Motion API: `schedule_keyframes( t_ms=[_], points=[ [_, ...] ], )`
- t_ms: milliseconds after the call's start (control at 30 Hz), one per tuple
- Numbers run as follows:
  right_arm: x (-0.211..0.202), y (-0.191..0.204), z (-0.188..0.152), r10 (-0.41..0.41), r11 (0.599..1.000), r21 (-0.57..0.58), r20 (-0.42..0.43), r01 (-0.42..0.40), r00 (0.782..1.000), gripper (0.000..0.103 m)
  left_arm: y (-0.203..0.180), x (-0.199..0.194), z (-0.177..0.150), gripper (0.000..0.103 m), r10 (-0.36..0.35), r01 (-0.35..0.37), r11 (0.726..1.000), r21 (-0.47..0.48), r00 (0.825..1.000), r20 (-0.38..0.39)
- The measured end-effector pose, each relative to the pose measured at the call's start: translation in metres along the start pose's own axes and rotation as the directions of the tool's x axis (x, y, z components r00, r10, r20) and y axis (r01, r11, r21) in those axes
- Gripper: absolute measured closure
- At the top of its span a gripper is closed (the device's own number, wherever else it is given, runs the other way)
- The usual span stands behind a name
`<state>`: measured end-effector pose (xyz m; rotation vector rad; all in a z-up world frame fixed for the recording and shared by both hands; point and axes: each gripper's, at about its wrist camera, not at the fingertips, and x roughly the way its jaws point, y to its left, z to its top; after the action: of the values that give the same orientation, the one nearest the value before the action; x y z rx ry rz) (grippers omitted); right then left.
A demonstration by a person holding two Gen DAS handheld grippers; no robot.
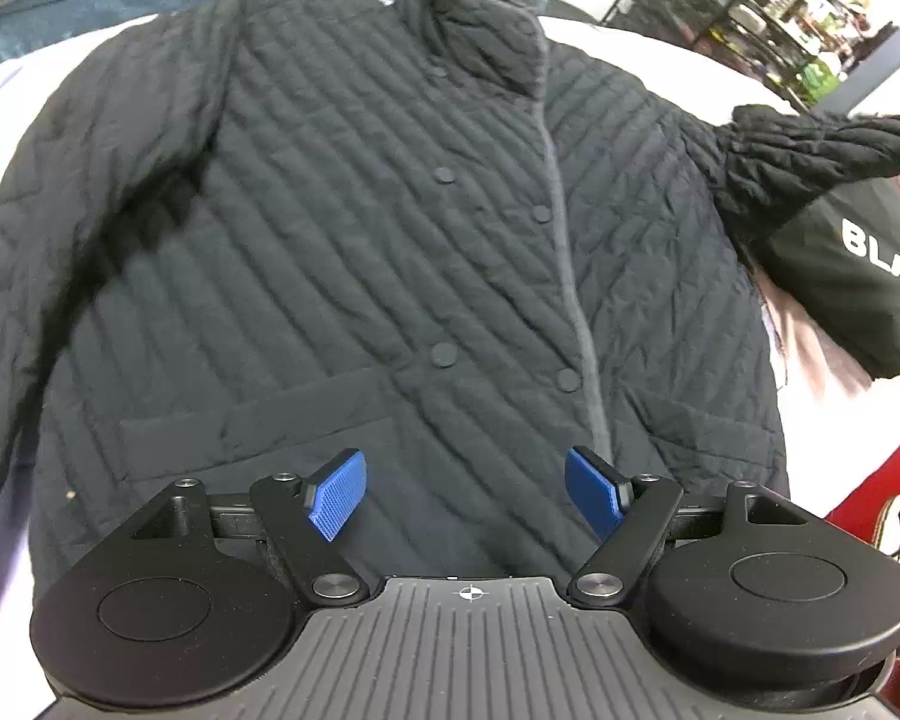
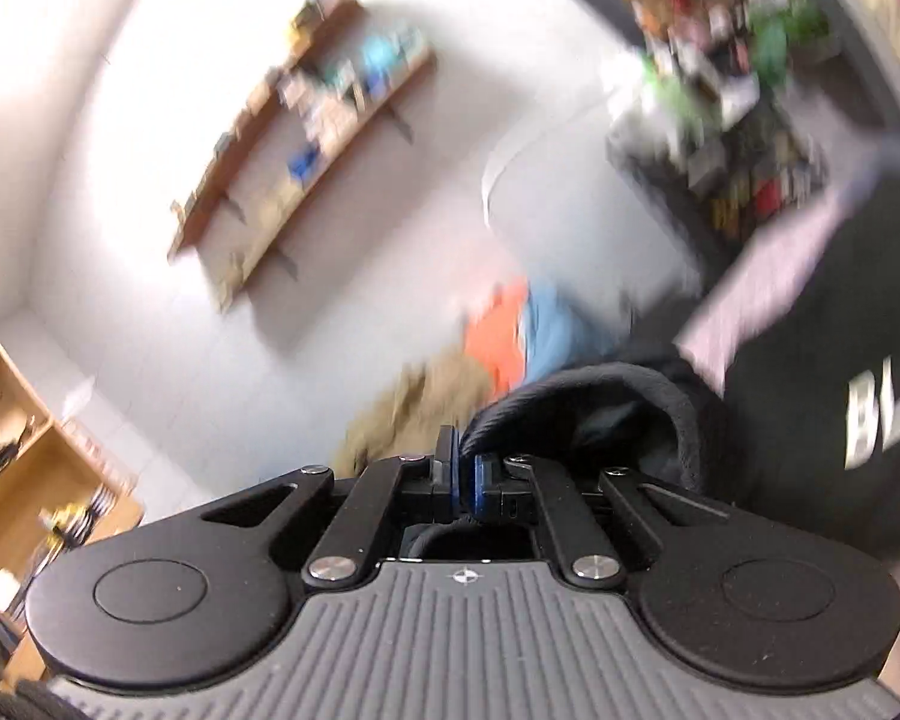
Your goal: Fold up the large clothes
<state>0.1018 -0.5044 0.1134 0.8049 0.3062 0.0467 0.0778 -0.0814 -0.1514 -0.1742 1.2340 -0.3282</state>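
While the left claw [image 1: 465, 495] hangs above the hem with its blue pads [image 1: 337, 495] spread wide and nothing between them, the right claw [image 2: 462, 480] is clamped tight on a fold of black fabric, the sleeve cuff [image 2: 600, 414] of the jacket.

Left wrist view: the black quilted jacket [image 1: 342, 240] lies front-up, spread flat on a white surface [image 1: 624, 36]. Its front is closed, with dark snap buttons [image 1: 443, 354] in two rows beside the grey placket edge. The collar [image 1: 480, 30] stands up at the far end. One sleeve lies alongside the body on the left of the frame. The other sleeve [image 1: 822, 150] is lifted off the surface and stretches toward the frame's right edge. Beneath that raised sleeve sits a black bag [image 1: 852, 282] with white lettering, partly cut off by the frame. A wire rack [image 1: 720, 6] with assorted goods stands in the far background.

Right wrist view: heavily blurred. The cuff curls up and over the closed pads. The same black bag [image 2: 840, 372] shows at right. A wooden wall shelf [image 2: 294, 144] is mounted on the white wall, and a wooden shelving unit [image 2: 18, 450] stands at lower left. Orange and blue fabric [image 2: 522, 336] lies beyond the cuff; detail cannot be made out.
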Motion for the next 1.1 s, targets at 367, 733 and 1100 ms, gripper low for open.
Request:
schedule_keyframes(
  t_ms=[367, 733, 1100],
  points=[
    [0.013, -0.13, 0.067, -0.355, 0.935, 0.024, 0.075, 0.354, 0.932, 0.098, -0.007, 0.009, 0.012, 0.0, 0.058, -0.059, 0.997, -0.054, 0.998, -0.015],
    [0.04, -0.183, 0.04, -0.379, 0.92, 0.099, -0.03, 0.38, 0.925, 0.098, -0.029, 0.015, 0.022, 0.0, 0.102, -0.103, 0.993, -0.058, 0.994, -0.03],
    [0.148, -0.069, -0.001, -0.119, 0.99, -0.102, -0.243, 0.097, 0.963, 0.098, -0.009, 0.006, 0.011, 0.0, 0.093, -0.095, 0.99, -0.099, 0.995, -0.026]
  ],
)
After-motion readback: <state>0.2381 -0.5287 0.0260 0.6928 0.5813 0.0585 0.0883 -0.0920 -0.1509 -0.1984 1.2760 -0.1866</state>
